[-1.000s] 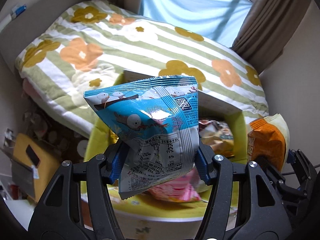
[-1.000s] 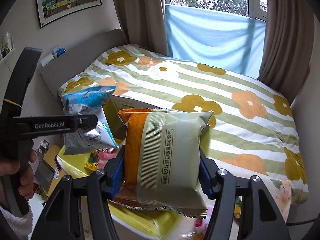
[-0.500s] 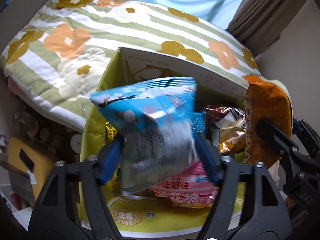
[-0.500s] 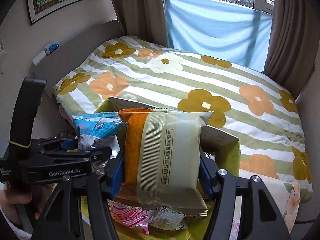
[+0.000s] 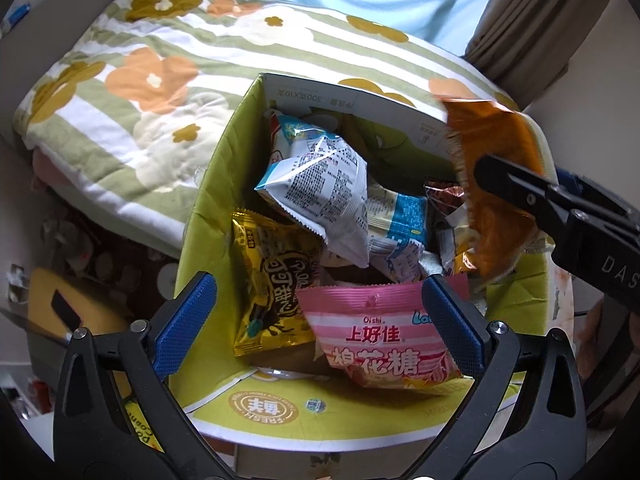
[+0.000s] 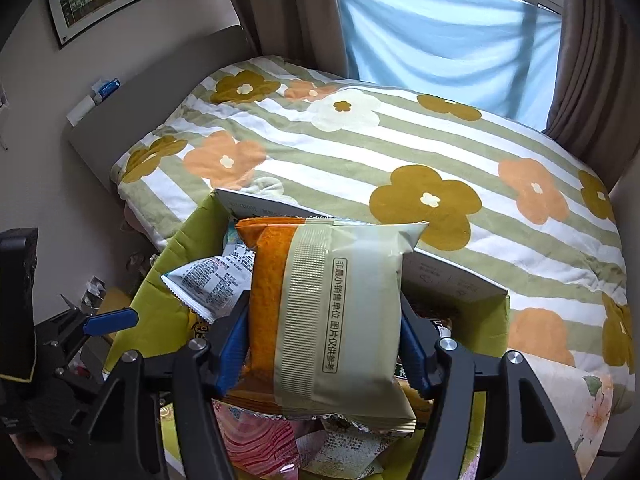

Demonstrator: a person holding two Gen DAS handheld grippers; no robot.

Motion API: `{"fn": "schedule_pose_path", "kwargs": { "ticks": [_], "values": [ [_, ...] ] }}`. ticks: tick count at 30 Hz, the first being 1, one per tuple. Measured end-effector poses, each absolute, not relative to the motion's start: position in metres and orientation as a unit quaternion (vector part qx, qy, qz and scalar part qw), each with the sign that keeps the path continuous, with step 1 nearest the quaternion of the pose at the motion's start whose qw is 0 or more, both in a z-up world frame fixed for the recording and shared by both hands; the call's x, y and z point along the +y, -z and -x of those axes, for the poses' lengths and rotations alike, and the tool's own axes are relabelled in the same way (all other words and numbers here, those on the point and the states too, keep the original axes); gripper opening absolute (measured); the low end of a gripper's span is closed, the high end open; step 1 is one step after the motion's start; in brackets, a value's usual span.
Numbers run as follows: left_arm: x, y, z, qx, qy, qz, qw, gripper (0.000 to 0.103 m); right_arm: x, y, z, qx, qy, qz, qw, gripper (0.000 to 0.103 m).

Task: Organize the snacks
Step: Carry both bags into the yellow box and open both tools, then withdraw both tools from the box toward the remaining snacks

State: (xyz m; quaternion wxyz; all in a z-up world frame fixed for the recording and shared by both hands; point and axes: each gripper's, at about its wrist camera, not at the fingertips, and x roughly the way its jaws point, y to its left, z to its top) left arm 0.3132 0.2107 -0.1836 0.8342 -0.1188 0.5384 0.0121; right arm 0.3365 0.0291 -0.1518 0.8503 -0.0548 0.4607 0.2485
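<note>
A green-lined cardboard box point(image 5: 208, 216) holds several snack bags. My left gripper point(image 5: 316, 320) is open and empty just above the box's near side. The blue and white bag point(image 5: 320, 184) lies on top of the pile inside, with a yellow bag point(image 5: 268, 284) and a pink bag point(image 5: 380, 340) nearer me. My right gripper point(image 6: 324, 344) is shut on an orange and pale green bag point(image 6: 332, 312), held upright over the box point(image 6: 168, 264). That bag also shows in the left wrist view point(image 5: 496, 184) at the box's right side.
The box stands beside a bed with a striped flower quilt point(image 6: 360, 152). Curtains point(image 6: 592, 60) and a blue cloth point(image 6: 440, 36) hang behind the bed. A yellow object point(image 5: 60, 312) and clutter lie on the floor to the left. The left gripper's body point(image 6: 48, 340) is at the right view's left edge.
My left gripper has opened and let go of the blue and white bag, which has dropped into the box. My right gripper has moved over the box with the orange bag.
</note>
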Motion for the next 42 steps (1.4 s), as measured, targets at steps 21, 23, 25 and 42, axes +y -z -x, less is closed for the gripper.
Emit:
{"fn": "schedule_pose_path", "kwargs": {
  "ticks": [21, 23, 25, 42],
  "values": [
    [0.199, 0.156, -0.281, 0.525, -0.002, 0.099, 0.845, 0.102, 0.006, 0.121, -0.286, 0.407, -0.239, 0.048, 0.880, 0.100],
    [0.196, 0.151, -0.276, 0.521, 0.002, 0.094, 0.848, 0.102, 0.001, 0.117, -0.278, 0.407, -0.232, 0.046, 0.882, 0.100],
    [0.192, 0.145, -0.270, 0.516, 0.008, 0.085, 0.852, 0.102, -0.004, 0.113, -0.270, 0.408, -0.222, 0.041, 0.885, 0.100],
    [0.081, 0.110, -0.236, 0.485, 0.141, 0.010, 0.863, 0.102, -0.126, 0.087, -0.183, 0.403, -0.088, -0.003, 0.911, 0.100]
  ]
}}
